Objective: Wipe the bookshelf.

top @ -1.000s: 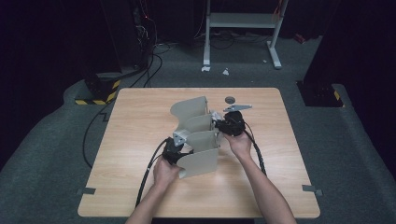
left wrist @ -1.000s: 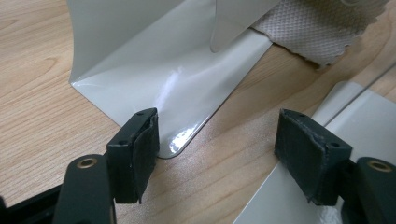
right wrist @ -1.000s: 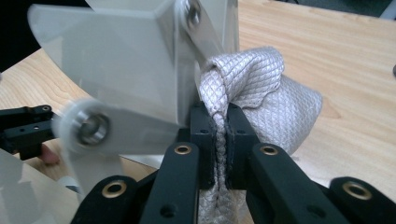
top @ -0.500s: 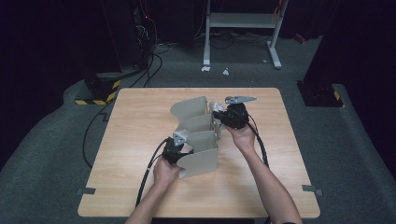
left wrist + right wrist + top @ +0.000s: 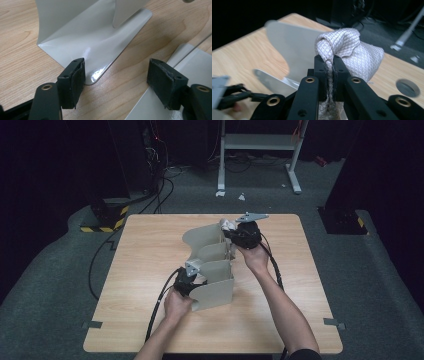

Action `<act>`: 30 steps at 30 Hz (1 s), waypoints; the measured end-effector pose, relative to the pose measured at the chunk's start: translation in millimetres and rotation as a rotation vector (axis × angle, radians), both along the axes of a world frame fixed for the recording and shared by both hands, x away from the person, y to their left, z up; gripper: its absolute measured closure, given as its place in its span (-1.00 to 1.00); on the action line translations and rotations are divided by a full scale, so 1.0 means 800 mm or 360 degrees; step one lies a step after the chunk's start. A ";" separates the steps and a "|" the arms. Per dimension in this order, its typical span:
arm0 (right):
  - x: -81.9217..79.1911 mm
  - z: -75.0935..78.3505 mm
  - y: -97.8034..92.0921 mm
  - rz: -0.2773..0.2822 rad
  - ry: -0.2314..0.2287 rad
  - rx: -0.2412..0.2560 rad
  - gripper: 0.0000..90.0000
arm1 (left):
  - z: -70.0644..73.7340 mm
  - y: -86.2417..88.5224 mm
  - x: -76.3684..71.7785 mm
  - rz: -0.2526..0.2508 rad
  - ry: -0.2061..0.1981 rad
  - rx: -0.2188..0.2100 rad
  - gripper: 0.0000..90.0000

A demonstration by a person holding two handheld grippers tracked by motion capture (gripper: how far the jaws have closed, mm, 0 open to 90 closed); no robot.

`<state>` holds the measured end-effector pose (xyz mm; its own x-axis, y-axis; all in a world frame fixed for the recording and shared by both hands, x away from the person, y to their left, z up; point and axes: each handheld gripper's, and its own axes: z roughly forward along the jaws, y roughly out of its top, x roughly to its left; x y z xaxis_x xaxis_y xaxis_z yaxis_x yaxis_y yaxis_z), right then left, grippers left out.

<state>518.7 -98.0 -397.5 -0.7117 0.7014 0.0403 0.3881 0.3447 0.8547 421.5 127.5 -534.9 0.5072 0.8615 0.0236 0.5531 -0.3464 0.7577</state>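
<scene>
A pale grey metal rack [image 5: 212, 265] with several curved upright dividers stands mid-table. My left gripper [image 5: 196, 281] sits low at the rack's near left side, open. In the left gripper view its jaws [image 5: 120, 78] straddle bare table, with a corner of the glossy base plate [image 5: 100, 45] just ahead. My right gripper [image 5: 231, 231] hovers at the rack's far right end, shut on a bunched pale quilted cloth [image 5: 227, 224]. The right gripper view has the cloth [image 5: 354, 50] bulging above the closed jaws [image 5: 329, 65], with a divider [image 5: 289, 47] behind.
The wooden table [image 5: 140, 250] has a round cable hole [image 5: 407, 87] near its far edge. Black cables [image 5: 160, 305] trail from the grippers off the near edge. A white metal stand [image 5: 260, 150] and a yellow-and-black striped base [image 5: 102, 225] are on the floor beyond.
My right gripper has carried the cloth away from me and up, toward the rack's far end. The left gripper and the rack have stayed put.
</scene>
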 end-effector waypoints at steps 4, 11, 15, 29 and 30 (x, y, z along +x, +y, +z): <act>0.005 -0.007 -0.004 -0.0026 0.0026 0.0042 0.89 | 0.000 0.000 0.000 -0.0001 -0.0001 0.0002 -0.31; 0.007 -0.009 -0.004 -0.0061 0.0029 -0.0007 0.89 | 0.000 0.000 0.000 0.0001 0.0000 0.0000 -0.31; 0.008 -0.016 0.001 -0.0041 0.0045 -0.0032 0.89 | 0.000 0.000 0.000 0.0001 0.0000 0.0000 -0.31; 0.014 -0.021 -0.006 -0.0086 0.0085 0.0003 0.89 | 0.000 0.000 0.000 0.0003 0.0000 0.0000 -0.31; 0.014 -0.022 -0.005 -0.0079 0.0086 -0.0012 0.89 | 0.000 0.000 0.000 0.0003 0.0000 0.0000 -0.31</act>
<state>529.6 -102.0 -415.2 -0.6728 0.7363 0.0721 0.4505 0.3304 0.8294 421.4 127.4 -534.9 0.5056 0.8625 0.0238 0.5537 -0.3454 0.7577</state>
